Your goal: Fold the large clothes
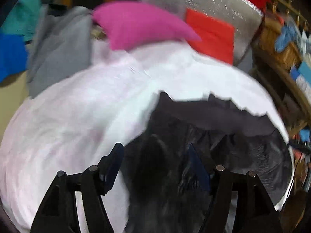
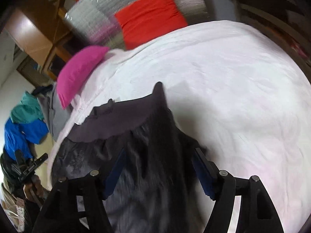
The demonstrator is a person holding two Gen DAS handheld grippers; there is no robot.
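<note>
A dark grey-black garment [image 1: 213, 120] lies crumpled on a white bed sheet [image 1: 77, 106], with a smoother dark band across its far edge. My left gripper [image 1: 155, 147] hangs just over the garment's near part, its fingers wide apart and open; cloth lies below the gap and neither pad presses on it. In the right wrist view the same garment [image 2: 120, 122] runs from the sheet [image 2: 233, 87] toward the camera. My right gripper [image 2: 160, 151] stands open above it, its blue-padded fingers [image 2: 204, 167] spread to either side of a raised fold. The left wrist view is blurred.
A pink pillow [image 1: 140, 23] [image 2: 79, 71] and a red cushion [image 1: 211, 35] [image 2: 149, 13] lie at the bed's far end against a silver padded panel [image 2: 93, 15]. Grey cloth [image 2: 56, 114], a blue garment [image 2: 21, 132] and a teal one [image 2: 27, 108] are heaped off the left side. Wooden furniture [image 1: 276, 44] stands at the right.
</note>
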